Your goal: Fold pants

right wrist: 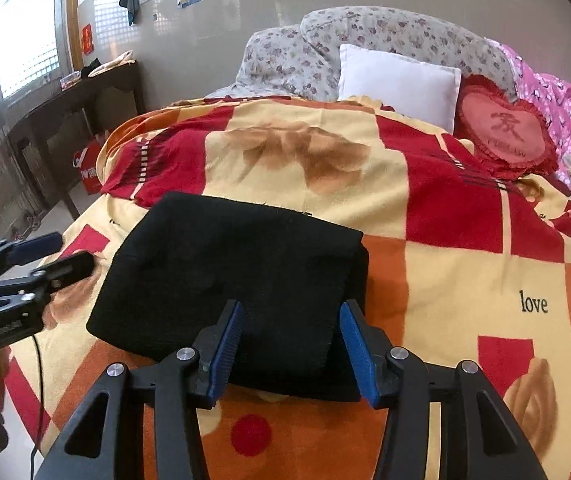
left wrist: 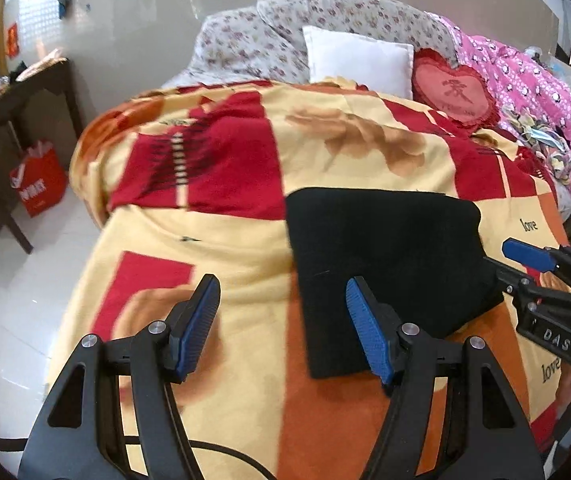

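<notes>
Blue-padded fingers of my left gripper (left wrist: 281, 324) stand wide apart with nothing between them, hovering over the blanket (left wrist: 245, 240) just left of the black pants (left wrist: 389, 264); its right pad overlaps the pants' near left edge in that view, though I cannot tell whether it touches. My right gripper (right wrist: 291, 346) is likewise spread, its two pads straddling the near edge of the pants (right wrist: 237, 272) without clamping them.

Those pants lie folded into a compact dark block, flat on the red, yellow and orange blanket (right wrist: 445, 280) that covers the bed. Printed on the blanket to the right of the pants is the word "love" (right wrist: 533, 303).

Farther back a white pillow (right wrist: 399, 80) leans against a floral cushion (right wrist: 365, 36), with a red heart-shaped cushion (right wrist: 505, 132) just beside it. Left of the bed stands a dark wooden table (right wrist: 81, 96).
</notes>
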`<state>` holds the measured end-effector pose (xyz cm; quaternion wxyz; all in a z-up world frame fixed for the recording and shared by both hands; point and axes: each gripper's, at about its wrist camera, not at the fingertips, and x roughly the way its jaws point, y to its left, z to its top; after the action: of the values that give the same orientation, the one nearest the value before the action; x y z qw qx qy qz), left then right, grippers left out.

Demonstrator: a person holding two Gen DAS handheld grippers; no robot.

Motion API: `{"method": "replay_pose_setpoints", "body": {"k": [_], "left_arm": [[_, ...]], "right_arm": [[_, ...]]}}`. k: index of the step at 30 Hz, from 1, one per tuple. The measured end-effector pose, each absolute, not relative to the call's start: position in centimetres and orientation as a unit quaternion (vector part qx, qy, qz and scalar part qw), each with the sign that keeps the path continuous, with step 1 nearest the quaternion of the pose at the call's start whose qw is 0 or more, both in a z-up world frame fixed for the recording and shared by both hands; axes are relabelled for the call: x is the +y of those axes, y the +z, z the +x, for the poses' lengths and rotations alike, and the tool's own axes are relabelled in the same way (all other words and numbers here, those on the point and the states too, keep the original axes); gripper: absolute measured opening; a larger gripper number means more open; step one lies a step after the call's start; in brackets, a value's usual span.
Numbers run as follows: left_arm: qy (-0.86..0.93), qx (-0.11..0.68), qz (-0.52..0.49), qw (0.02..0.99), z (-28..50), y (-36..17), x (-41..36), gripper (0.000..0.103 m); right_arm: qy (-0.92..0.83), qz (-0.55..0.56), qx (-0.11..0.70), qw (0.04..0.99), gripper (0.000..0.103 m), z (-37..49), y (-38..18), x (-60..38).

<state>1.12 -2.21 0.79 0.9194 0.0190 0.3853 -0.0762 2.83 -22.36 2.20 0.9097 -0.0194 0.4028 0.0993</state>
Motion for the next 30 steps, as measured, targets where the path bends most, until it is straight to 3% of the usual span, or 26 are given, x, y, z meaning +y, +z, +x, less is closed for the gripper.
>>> {"method": "replay_pose_setpoints", "body": {"k": [30], "left_arm": [[-0.063, 0.384, 0.024, 0.921, -0.2, 0.1, -3.0, 0.066]], "right_arm": [[0.102, 0.000, 0.415, 0.904, 0.049, 1.9, 2.0, -22.5]]}}
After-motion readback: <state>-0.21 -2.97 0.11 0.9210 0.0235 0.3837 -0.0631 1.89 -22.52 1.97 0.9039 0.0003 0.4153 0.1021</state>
